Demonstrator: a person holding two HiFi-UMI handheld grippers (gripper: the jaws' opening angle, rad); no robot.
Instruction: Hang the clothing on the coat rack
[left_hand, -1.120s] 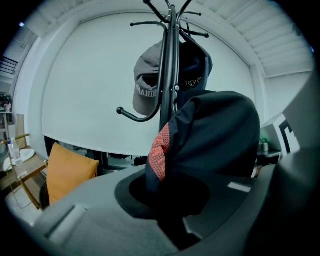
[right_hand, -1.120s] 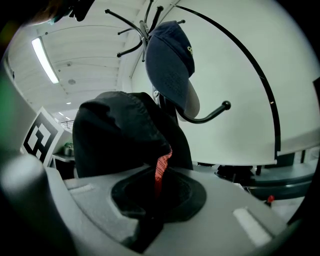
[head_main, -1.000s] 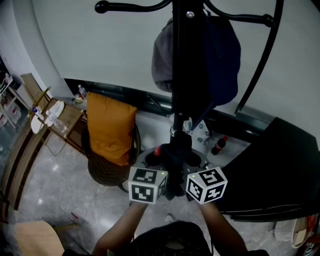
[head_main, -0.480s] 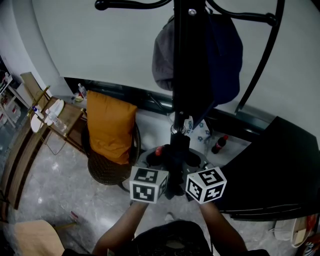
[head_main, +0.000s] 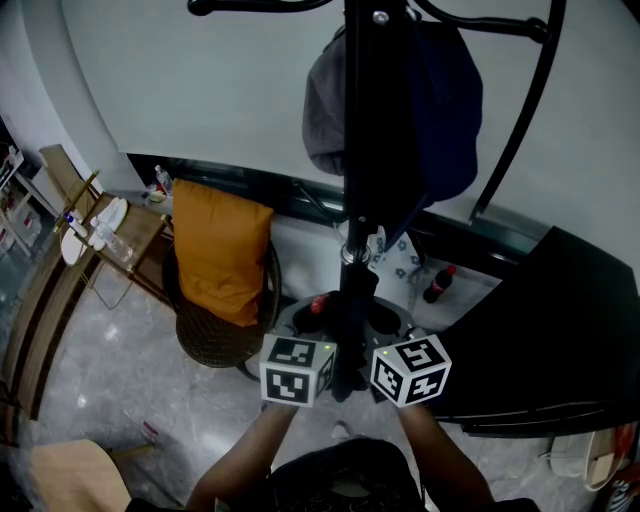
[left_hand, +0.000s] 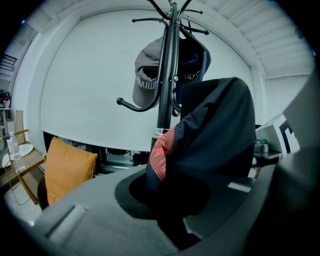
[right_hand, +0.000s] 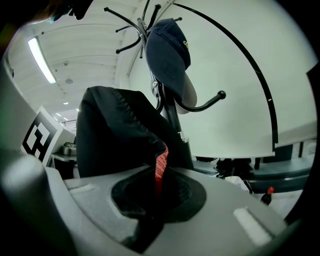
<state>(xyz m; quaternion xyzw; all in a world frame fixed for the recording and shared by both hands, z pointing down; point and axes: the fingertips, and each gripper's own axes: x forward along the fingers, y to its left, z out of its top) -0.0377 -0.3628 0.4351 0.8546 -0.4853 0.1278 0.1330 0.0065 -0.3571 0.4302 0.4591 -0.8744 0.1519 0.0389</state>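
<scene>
Grey moulded bodies on left gripper and right gripper; each carries white cube, black square markers; dark top

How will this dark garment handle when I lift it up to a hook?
Probably floppy: the dark garment bunches and folds above the jaws rather than holding shape. Likely light, since two small pinches carry it. Its loose folds could snag the coat rack.
</scene>
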